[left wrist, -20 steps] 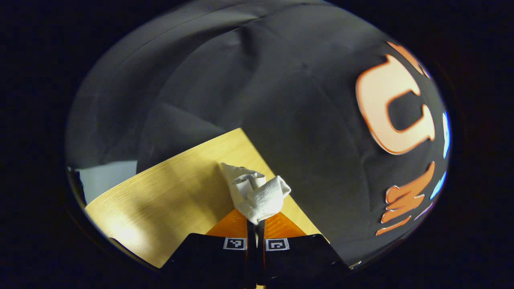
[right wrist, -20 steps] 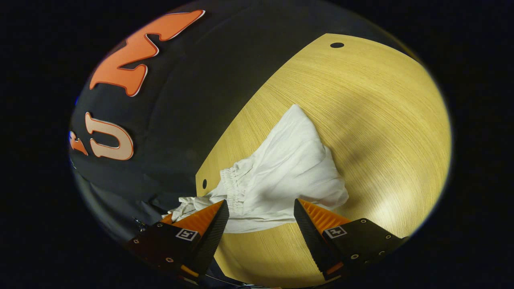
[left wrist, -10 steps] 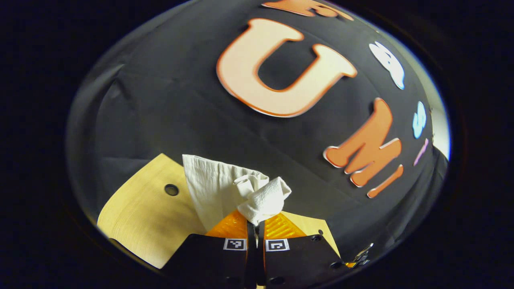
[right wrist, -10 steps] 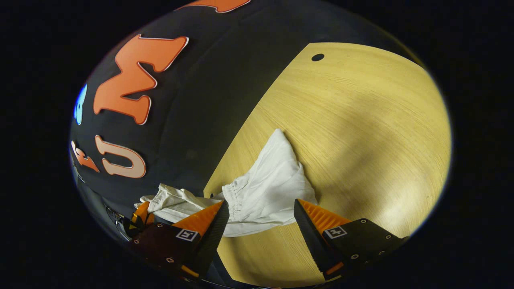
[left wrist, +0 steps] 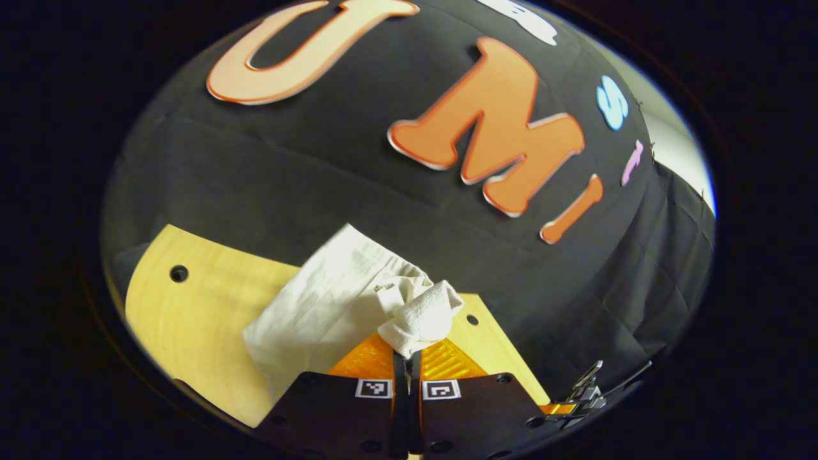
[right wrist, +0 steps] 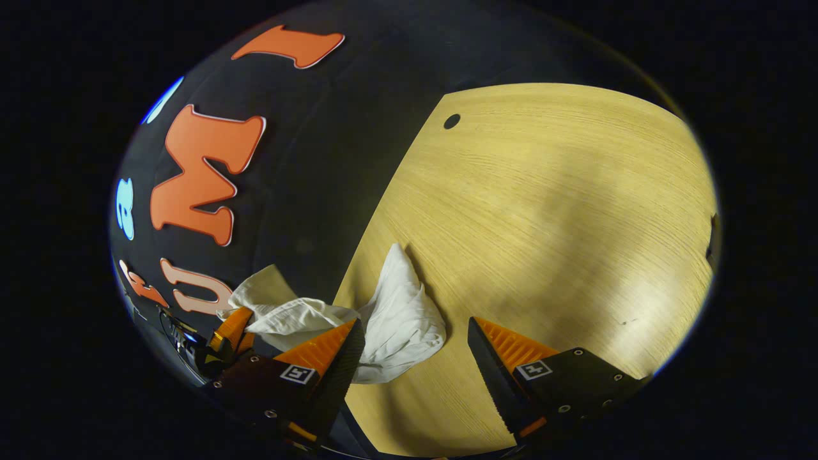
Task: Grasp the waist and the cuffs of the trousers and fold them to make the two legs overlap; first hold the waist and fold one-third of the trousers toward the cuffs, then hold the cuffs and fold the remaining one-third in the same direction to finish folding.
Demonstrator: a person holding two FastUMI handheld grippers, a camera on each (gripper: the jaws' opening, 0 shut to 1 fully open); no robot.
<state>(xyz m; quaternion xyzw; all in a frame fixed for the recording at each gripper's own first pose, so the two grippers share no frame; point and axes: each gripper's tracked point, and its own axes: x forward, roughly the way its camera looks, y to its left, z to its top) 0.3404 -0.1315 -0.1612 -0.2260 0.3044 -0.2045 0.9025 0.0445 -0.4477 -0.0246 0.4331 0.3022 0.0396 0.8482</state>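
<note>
The white trousers (left wrist: 319, 306) hang bunched from my left gripper (left wrist: 408, 353), which is shut on a crumpled end of the cloth just above its fingertips. Their loose part drapes down to the left onto the wooden table (left wrist: 192, 313). In the right gripper view the trousers (right wrist: 402, 319) lie crumpled near the table's left edge, partly behind my right gripper's left finger (right wrist: 332, 358). My right gripper (right wrist: 415, 351) is open, with nothing pressed between its fingers. The left gripper (right wrist: 227, 332) appears at the lower left, holding the cloth up.
The wooden table (right wrist: 543, 211) has small round holes (right wrist: 452, 121) near its edge and a wide bare surface to the right. The black cloth wall (left wrist: 396, 211) stands close behind the table edge. A metal fitting (left wrist: 585, 390) sits at the lower right.
My left gripper has swung round with the cloth still pinched, and more of the trousers now hangs beside it. In the right gripper view the trousers are drawn into a smaller, tighter heap toward the left.
</note>
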